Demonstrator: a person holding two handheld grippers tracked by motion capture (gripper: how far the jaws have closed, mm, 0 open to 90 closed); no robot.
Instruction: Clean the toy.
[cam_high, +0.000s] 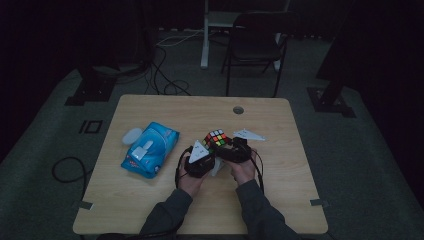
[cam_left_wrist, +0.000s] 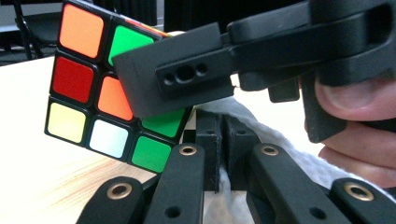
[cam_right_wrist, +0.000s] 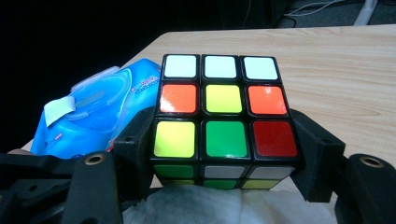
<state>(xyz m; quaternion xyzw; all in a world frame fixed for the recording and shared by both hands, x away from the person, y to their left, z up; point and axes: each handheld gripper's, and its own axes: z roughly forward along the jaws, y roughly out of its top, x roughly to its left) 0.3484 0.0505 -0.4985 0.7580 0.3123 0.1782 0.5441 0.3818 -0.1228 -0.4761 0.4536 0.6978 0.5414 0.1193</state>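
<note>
A scrambled puzzle cube (cam_right_wrist: 224, 112) sits between the two black jaws of my right gripper (cam_right_wrist: 224, 144), which is shut on its sides and holds it above the wooden table (cam_high: 280, 150). In the high view the cube (cam_high: 216, 138) is at mid-table, with the right gripper (cam_high: 234, 149) just beside it. My left gripper (cam_left_wrist: 218, 140) is shut, pinching a white wipe (cam_left_wrist: 280, 135) that trails off to the right. It points at the cube (cam_left_wrist: 88, 88) from close by, under one of the right gripper's fingers (cam_left_wrist: 177, 79). The same wipe (cam_right_wrist: 205, 205) bunches below the cube.
A blue pack of wet wipes (cam_high: 150, 149) lies left of the hands, its white lid (cam_high: 132, 135) flipped open. A cable hole (cam_high: 238, 110) is near the table's far edge. A black chair (cam_high: 255, 45) and floor cables lie beyond the table.
</note>
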